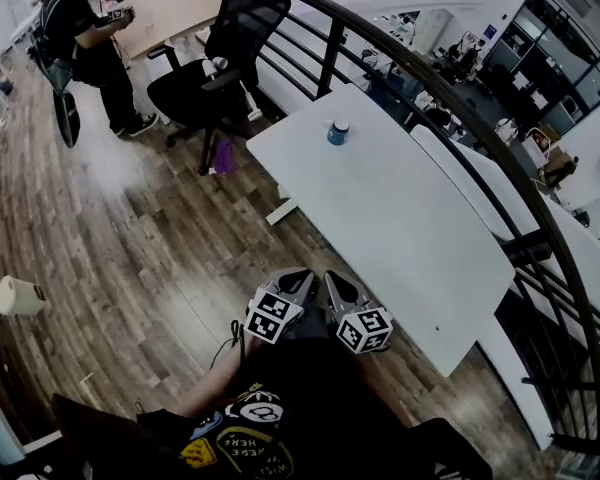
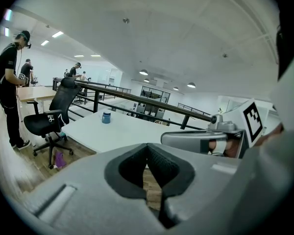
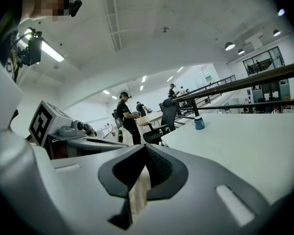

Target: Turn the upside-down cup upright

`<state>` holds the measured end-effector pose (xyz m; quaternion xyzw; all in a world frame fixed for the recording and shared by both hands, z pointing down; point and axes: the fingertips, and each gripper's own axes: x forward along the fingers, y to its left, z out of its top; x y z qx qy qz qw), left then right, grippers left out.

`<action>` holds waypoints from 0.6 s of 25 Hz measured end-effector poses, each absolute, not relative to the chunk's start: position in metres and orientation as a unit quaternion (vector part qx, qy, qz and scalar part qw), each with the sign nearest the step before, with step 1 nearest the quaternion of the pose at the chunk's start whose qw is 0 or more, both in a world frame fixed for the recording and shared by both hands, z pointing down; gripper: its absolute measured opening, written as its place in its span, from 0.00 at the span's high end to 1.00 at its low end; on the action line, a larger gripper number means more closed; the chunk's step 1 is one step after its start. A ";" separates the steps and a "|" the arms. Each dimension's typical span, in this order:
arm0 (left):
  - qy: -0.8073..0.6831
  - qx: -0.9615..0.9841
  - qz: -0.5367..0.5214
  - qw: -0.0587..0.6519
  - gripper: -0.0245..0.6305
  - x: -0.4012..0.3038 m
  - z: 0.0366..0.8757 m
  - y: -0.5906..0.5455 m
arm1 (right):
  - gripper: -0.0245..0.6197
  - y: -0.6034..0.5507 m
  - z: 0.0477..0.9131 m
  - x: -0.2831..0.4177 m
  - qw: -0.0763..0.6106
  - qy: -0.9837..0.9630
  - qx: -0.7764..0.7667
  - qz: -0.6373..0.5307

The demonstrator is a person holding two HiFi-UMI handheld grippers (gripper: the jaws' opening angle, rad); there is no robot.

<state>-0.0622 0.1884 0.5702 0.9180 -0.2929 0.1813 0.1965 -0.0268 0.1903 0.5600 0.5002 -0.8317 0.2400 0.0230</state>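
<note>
Far left: a person (image 1: 85, 38) in dark clothes stands on the plank floor (image 1: 130, 228), just beside a wooden desk (image 1: 170, 13).
office chair (image 1: 225, 53): black, on a wheeled base, between the wooden desk and the far end of the white table (image 1: 400, 228); a small purple object (image 1: 226, 156) lies on the floor by its base.
left gripper (image 1: 300, 278): low in the head view, over the floor off the table's near long edge, with its marker cube toward the wearer's body and its tips toward the table.
left fingers: together; in the left gripper view the dark pads (image 2: 164, 168) meet at their tips, with only floor and table showing past them and nothing clamped.
right gripper (image 1: 333, 280): just beside the left one, the two side by side and angled slightly toward each other, tips near but apart.
right fingers: closed on each other too; in the right gripper view the pads (image 3: 159, 166) touch at the tip and grip nothing.
blue cup (image 1: 338, 132): blue with a pale band at its top end, standing on the white table near its far end, close to the corner nearest the office chair; well apart from both grippers, touched by neither. It shows small ahead of each gripper's own camera.
railing (image 1: 460, 98): dark metal, curving along the table's far side at the right.
</note>
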 end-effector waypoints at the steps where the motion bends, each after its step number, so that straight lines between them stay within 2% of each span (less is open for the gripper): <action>1: -0.295 0.917 0.180 0.198 0.96 -0.060 0.572 0.175 | 0.96 0.177 0.564 -0.022 0.030 -0.831 0.500 0.241; 6: -0.296 0.919 0.163 0.202 0.96 -0.029 0.575 0.096 | 0.96 0.104 0.571 0.013 0.047 -0.834 0.499 0.232; 10: -0.289 0.911 0.171 0.241 0.96 0.003 0.602 0.033 | 0.96 0.047 0.607 0.042 0.064 -0.838 0.485 0.240; 15: -0.295 0.907 0.199 0.226 0.96 0.033 0.621 -0.016 | 0.96 0.010 0.646 0.069 0.088 -0.832 0.476 0.271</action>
